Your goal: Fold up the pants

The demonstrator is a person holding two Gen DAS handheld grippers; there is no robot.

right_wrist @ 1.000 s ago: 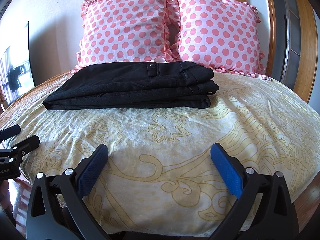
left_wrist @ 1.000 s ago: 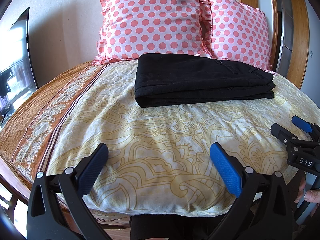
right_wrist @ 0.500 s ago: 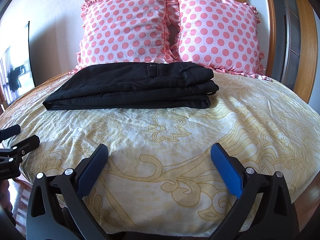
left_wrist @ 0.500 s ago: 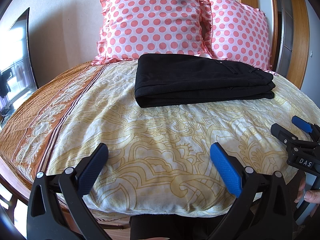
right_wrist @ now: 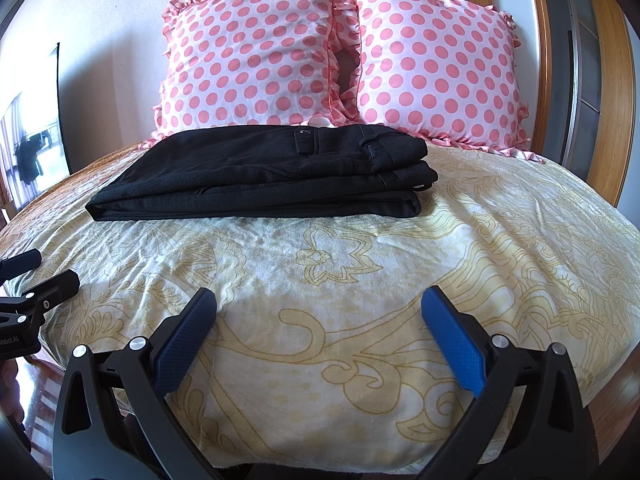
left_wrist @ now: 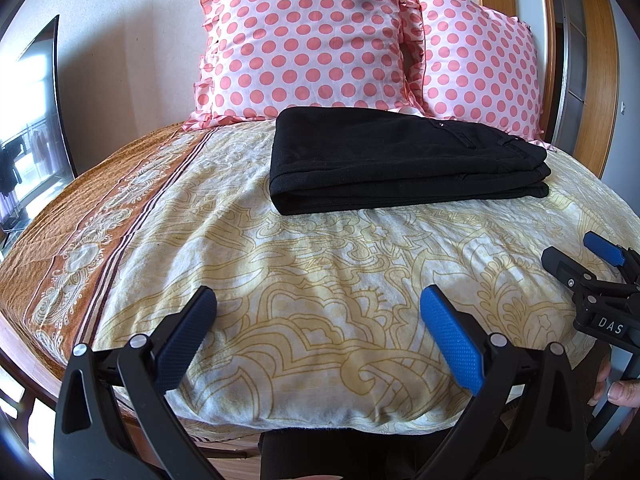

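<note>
I'm over a bed (left_wrist: pixel 320 280) with a cream-and-gold patterned cover, white wall behind. One pair of black pants (left_wrist: pixel 400 168), folded, lies crosswise before two polka-dot pillows (right_wrist: pixel 256 60), waistband to the right. My left gripper (left_wrist: pixel 316 336) and right gripper (right_wrist: pixel 318 336) both hover released, empty.

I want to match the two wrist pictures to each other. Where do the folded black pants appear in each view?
Left wrist view: the pants lie above centre, shifted right, on the bed cover, waistband end to the right.
Right wrist view: the pants lie above centre, shifted left, waistband button on top.
Shared landmark: the two pink polka-dot pillows stand directly behind the pants in both.
</note>
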